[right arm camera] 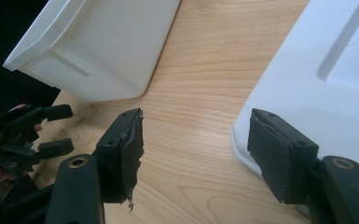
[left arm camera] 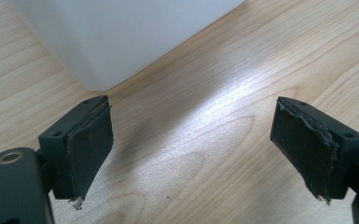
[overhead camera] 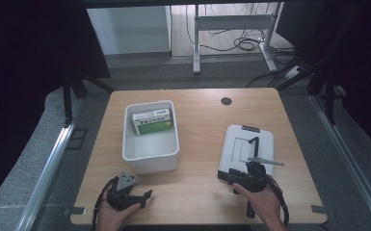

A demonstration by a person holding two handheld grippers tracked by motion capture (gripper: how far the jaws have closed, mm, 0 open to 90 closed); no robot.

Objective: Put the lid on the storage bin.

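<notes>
I see the wooden table (overhead camera: 197,144) with a white bin (overhead camera: 150,144) left of centre; a green and white box (overhead camera: 152,121) lies in its far part. To the right, a flat white lid (overhead camera: 246,144) rests on the table. My left gripper (overhead camera: 142,197) sits at the near edge, jaws apart, just near of the bin. My right gripper (overhead camera: 225,176) rests at the lid's near end.

Both hands rest low near the person, the left tool (overhead camera: 147,196) and right tool (overhead camera: 224,176) gaping wide, empty.
</notes>
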